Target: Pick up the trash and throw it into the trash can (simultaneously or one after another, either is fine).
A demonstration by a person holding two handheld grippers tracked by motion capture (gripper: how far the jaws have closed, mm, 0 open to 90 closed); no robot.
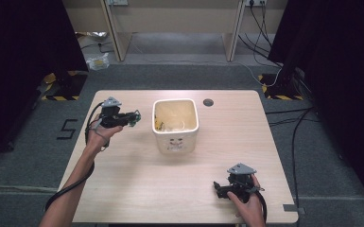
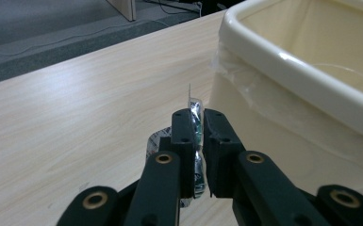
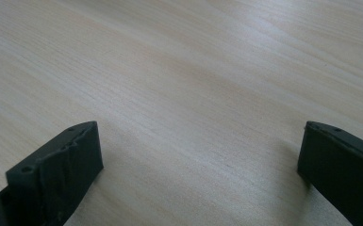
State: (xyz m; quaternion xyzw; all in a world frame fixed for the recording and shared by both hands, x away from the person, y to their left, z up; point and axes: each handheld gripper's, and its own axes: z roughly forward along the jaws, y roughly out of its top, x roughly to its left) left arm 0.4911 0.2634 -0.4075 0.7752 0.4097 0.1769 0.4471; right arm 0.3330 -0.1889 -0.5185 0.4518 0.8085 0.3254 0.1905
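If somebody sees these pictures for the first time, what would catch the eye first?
Probably the cream bin with its clear liner, standing near the middle of the wooden table. Just left of it, the left gripper is shut on a small silvery packet. The right gripper rests open near the table's front right corner.

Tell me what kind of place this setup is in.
Probably a lab or recording room rather than a home. A lone wooden table stands on grey carpet between black curtains, with hazard-striped stand bases and loose cables on the floor.
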